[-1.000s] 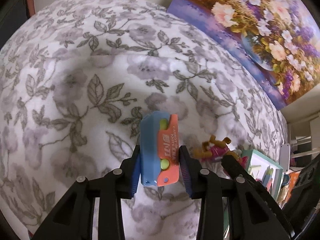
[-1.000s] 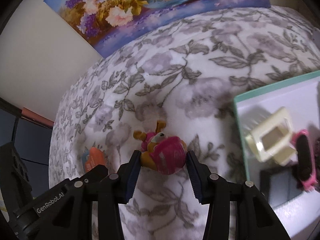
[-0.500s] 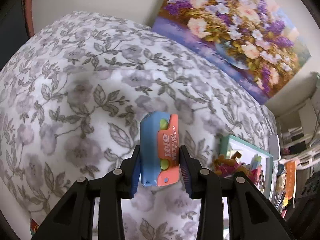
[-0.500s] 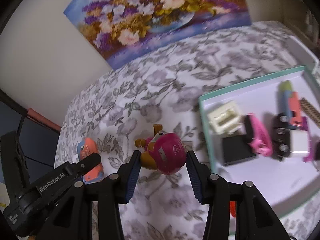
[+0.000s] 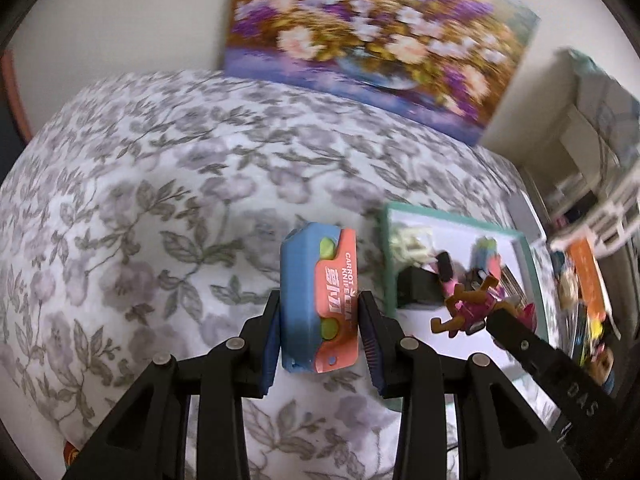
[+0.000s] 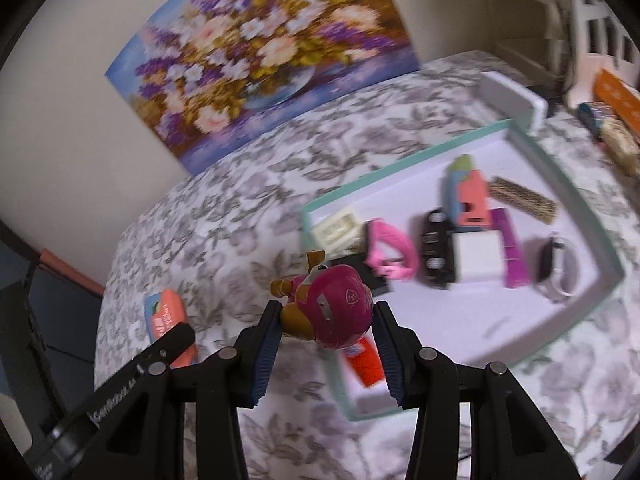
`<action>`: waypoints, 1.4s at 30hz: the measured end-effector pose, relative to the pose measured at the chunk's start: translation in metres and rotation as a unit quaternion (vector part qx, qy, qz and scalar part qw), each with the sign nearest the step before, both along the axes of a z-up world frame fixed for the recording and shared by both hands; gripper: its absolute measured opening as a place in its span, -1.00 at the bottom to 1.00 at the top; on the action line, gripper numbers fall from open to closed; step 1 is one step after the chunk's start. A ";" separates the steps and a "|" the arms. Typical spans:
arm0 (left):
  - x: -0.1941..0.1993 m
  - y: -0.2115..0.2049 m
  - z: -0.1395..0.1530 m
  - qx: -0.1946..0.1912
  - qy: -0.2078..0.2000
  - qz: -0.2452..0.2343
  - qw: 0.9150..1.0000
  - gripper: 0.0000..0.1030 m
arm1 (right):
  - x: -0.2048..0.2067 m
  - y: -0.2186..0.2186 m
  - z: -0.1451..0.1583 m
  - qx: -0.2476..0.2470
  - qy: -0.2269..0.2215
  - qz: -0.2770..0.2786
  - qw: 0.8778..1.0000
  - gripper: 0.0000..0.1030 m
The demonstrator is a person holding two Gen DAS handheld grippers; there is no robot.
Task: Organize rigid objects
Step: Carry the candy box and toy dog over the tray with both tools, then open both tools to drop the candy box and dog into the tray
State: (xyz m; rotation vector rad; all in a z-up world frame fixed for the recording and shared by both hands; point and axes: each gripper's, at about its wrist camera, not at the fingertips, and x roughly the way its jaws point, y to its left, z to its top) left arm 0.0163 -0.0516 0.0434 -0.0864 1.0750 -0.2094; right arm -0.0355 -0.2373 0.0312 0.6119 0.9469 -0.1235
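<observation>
My left gripper (image 5: pixel 319 334) is shut on a blue and orange carrot knife toy (image 5: pixel 316 296), held above the flowered bedspread just left of the teal-rimmed tray (image 5: pixel 385 264). My right gripper (image 6: pixel 327 330) is shut on a pink toy dog figure (image 6: pixel 334 308), held above the tray's (image 6: pixel 532 136) near left corner. The dog figure also shows in the left wrist view (image 5: pixel 470 308), and the carrot knife toy in the right wrist view (image 6: pixel 166 314).
The tray holds several small items: a cream frame (image 6: pixel 338 230), a pink clip (image 6: pixel 390 252), a black part (image 6: pixel 436 250), a white block (image 6: pixel 478 260), a second carrot knife (image 6: pixel 466 196). A flower painting (image 6: pixel 264 52) leans on the wall. Clutter lies at the right (image 5: pixel 584 280).
Both grippers have risen and swung right toward the tray. The whole tray has come into view, and the dog figure now hangs over its corner.
</observation>
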 end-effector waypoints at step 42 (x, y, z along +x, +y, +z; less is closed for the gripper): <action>0.000 -0.039 -0.049 0.046 0.074 -0.029 0.996 0.08 | -0.018 -0.061 -0.046 -0.047 0.116 -0.075 0.989 0.22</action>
